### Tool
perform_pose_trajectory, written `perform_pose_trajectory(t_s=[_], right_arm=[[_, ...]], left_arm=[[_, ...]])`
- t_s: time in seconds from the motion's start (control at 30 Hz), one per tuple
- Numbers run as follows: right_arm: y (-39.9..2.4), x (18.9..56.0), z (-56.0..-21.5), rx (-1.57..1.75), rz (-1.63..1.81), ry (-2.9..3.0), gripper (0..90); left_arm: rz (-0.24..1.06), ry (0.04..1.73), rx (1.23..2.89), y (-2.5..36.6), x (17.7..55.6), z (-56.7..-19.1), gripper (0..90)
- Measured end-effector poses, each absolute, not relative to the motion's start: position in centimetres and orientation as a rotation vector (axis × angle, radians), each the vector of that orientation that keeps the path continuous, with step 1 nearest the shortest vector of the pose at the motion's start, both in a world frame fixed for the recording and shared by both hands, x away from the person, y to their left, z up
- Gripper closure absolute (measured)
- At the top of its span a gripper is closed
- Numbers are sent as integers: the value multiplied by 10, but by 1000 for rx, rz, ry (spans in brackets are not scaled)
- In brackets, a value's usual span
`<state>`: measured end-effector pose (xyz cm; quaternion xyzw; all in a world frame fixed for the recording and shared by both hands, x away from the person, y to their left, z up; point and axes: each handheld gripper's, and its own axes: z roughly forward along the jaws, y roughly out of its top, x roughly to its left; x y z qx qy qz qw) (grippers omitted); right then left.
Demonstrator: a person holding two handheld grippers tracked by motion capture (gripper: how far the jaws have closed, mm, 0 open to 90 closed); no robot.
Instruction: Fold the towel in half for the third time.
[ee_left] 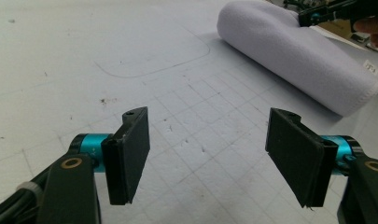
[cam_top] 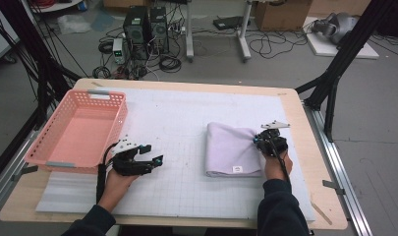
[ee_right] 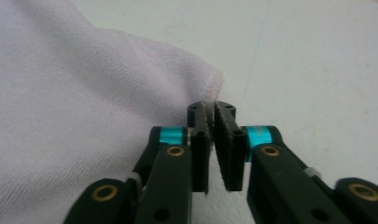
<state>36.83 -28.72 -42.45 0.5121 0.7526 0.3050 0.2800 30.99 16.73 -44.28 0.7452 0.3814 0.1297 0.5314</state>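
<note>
A folded pale lilac towel lies on the white mat right of centre, with a small label at its near edge. My right gripper sits at the towel's right edge. In the right gripper view its jaws stand together, tips touching, right at the towel's hemmed corner. No cloth shows between the pads. My left gripper rests low over the bare mat beside the basket, jaws wide open and holding nothing. Farther off in the left gripper view are the towel and the right gripper.
A pink plastic basket stands at the table's left edge with nothing in it. The white gridded mat covers most of the wooden tabletop. Black frame legs, computers and cables stand on the floor beyond the table.
</note>
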Motion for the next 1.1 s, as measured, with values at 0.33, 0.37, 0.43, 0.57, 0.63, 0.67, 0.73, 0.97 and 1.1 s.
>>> perform_pose_trajectory(t_s=[0.33, 0.37, 0.43, 0.57, 0.63, 0.67, 0.73, 0.97, 1.1], right_arm=[[-292, 321, -416, 1272, 1022, 2045, 450], [-292, 317, -420, 1265, 1047, 2081, 410], [-290, 309, -429, 1227, 1031, 2134, 362], [-290, 299, -438, 1203, 1003, 2164, 359], [-293, 296, -437, 1187, 969, 2188, 355], [-294, 294, -436, 1179, 953, 2198, 355], [-299, 290, -436, 1168, 956, 2221, 356], [-313, 282, -427, 1169, 1044, 2165, 309], [-318, 282, -425, 1187, 1068, 2097, 304]], left_arm=[[313, 916, 1744, 168, 310, -441, 303], [317, 915, 1740, 168, 310, -441, 300], [319, 921, 1733, 167, 310, -441, 290], [322, 921, 1734, 167, 310, -440, 284], [322, 921, 1734, 167, 310, -440, 284], [322, 920, 1734, 167, 310, -440, 284], [317, 929, 1725, 168, 309, -440, 276], [330, 944, 1707, 170, 310, -439, 235], [341, 950, 1713, 170, 310, -440, 194]])
